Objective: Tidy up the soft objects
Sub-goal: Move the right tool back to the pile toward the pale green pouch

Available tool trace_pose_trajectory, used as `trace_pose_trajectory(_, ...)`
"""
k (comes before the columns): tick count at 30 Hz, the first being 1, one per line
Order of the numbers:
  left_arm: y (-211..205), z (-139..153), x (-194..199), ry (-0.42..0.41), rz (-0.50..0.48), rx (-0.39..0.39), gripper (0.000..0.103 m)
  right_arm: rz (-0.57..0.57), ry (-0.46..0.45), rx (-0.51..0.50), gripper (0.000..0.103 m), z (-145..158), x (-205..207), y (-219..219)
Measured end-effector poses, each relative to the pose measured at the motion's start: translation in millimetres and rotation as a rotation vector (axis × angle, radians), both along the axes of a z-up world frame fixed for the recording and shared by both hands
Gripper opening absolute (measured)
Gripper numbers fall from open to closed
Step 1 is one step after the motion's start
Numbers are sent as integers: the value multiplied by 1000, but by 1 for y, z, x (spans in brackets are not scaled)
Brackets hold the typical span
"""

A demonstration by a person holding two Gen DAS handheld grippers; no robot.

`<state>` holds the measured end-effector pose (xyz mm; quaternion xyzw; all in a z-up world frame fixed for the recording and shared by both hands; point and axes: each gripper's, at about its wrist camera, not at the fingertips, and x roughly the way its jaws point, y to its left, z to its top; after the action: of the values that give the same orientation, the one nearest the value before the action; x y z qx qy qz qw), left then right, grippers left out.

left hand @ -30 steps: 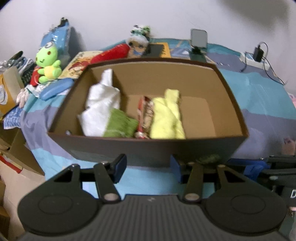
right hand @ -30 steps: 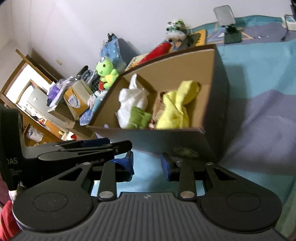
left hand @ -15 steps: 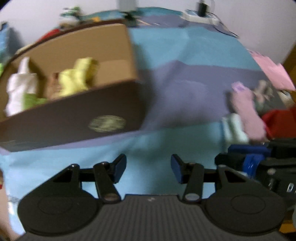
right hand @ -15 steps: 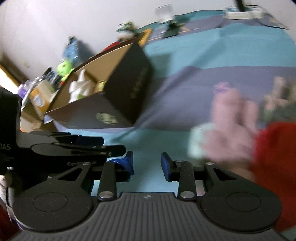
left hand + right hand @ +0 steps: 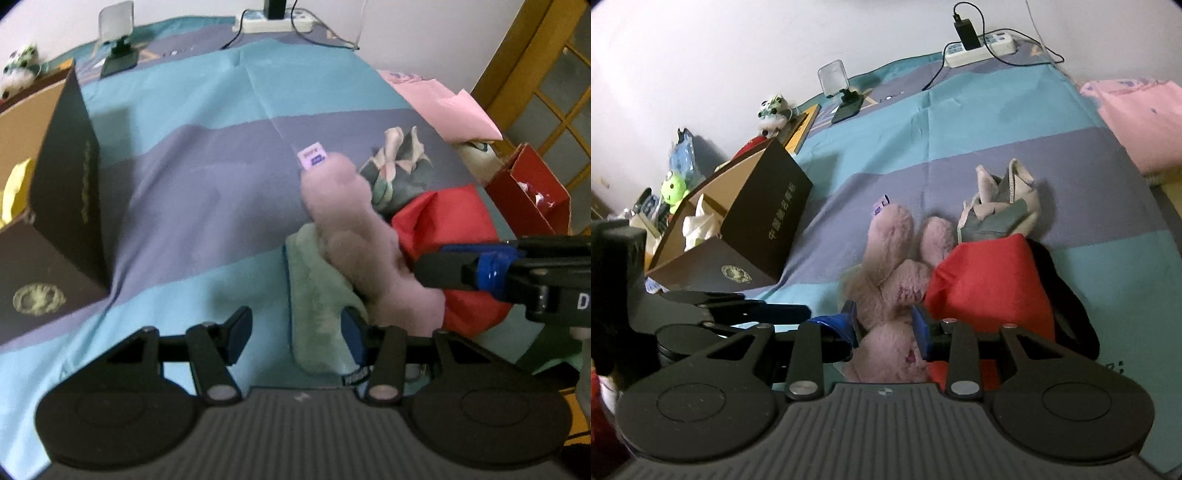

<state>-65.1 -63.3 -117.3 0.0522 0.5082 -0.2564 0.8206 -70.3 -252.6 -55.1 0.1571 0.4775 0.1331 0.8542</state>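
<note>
Both claws swung from box point(image 5: 738, 236) to toys; left claw point(image 5: 295, 332) open, right claw point(image 5: 884, 328) straddles plush point(image 5: 894, 280), grip unclear.

The left gripper point(image 5: 293, 334) is hanging with its jaws apart over the striped bedsheet point(image 5: 192, 155), a pale green cloth point(image 5: 317, 295) lying just inside its right finger. A pink plush point(image 5: 354, 236) is sprawling toward one o'clock, touching a red cloth point(image 5: 443, 225). The right gripper point(image 5: 443, 269) is reaching in from three o'clock. A dark box point(image 5: 66, 192) is sitting at nine o'clock.
</note>
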Motion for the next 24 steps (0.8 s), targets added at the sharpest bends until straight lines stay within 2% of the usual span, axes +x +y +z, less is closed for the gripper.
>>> trace_pose_trajectory(2,-1,-4,2,12,2,-5,50,11,-1,-1,16,0,2,2)
trace_pose_trajectory(6,7,2,1,21,-8,-86,50,36,-5,-8,16,1,4,8)
trace_pose_trajectory(13,16,11,-8,21,-58,-181,50,40,11,41,16,1,10,10)
trace_pose_trajectory(19,6,3,-8,20,-60,-165,50,44,27,65,16,-1,9,16)
trace_pose_trajectory(20,6,1,-6,22,-55,-174,39,44,29,67,16,-1,9,17)
trace_pose_trajectory(24,7,-6,-3,34,-44,-182,19,36,38,75,16,-2,7,21)
